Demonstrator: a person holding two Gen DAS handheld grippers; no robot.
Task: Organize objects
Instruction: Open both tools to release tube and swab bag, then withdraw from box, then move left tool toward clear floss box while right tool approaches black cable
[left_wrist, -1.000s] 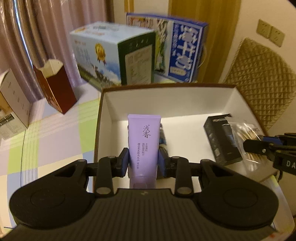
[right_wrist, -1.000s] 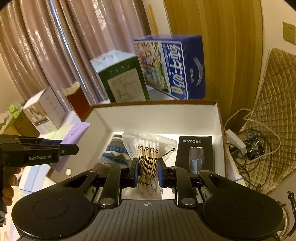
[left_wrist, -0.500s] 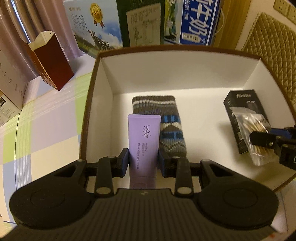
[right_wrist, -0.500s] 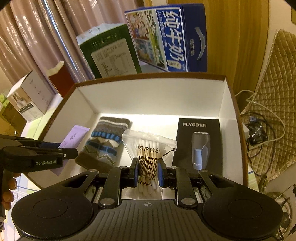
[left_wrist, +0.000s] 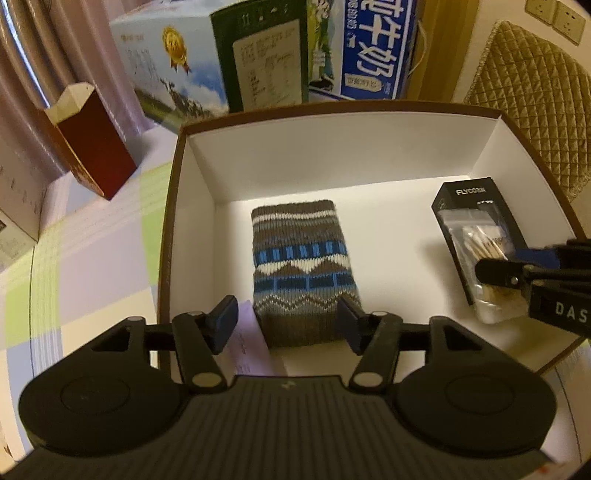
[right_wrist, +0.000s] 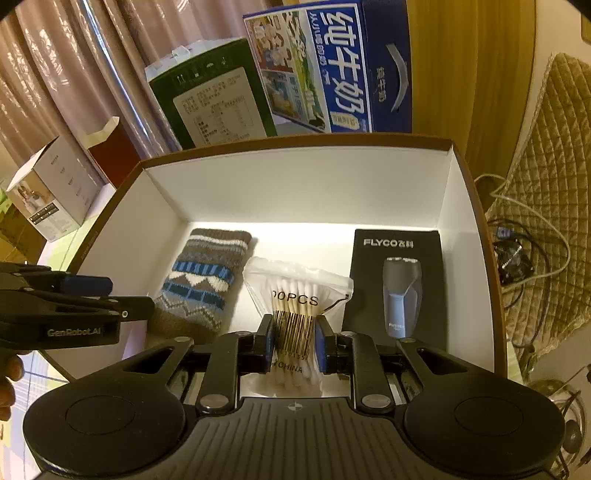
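Note:
My left gripper (left_wrist: 288, 323) is open over the near left part of the white-lined box (left_wrist: 332, 162). The purple tube (left_wrist: 253, 347) lies loose just below it, beside the knitted patterned pouch (left_wrist: 301, 266). My right gripper (right_wrist: 295, 341) is shut on a clear bag of cotton swabs (right_wrist: 295, 295), held low inside the box (right_wrist: 295, 177) between the pouch (right_wrist: 203, 280) and a black FLYCO shaver box (right_wrist: 397, 280). The right gripper also shows in the left wrist view (left_wrist: 517, 273), with the swab bag (left_wrist: 487, 254) over the shaver box (left_wrist: 469, 199).
Milk cartons (right_wrist: 325, 70) and a green box (right_wrist: 214, 99) stand behind the box. A dark red open carton (left_wrist: 92, 140) and a white box (right_wrist: 51, 192) stand at the left on the checked tablecloth (left_wrist: 92, 258). A quilted chair (right_wrist: 554, 206) and cables (right_wrist: 524, 236) are at the right.
My left gripper has opened and let go of the purple tube, which now lies in the box by the pouch. My right gripper has lowered the swab bag further into the box.

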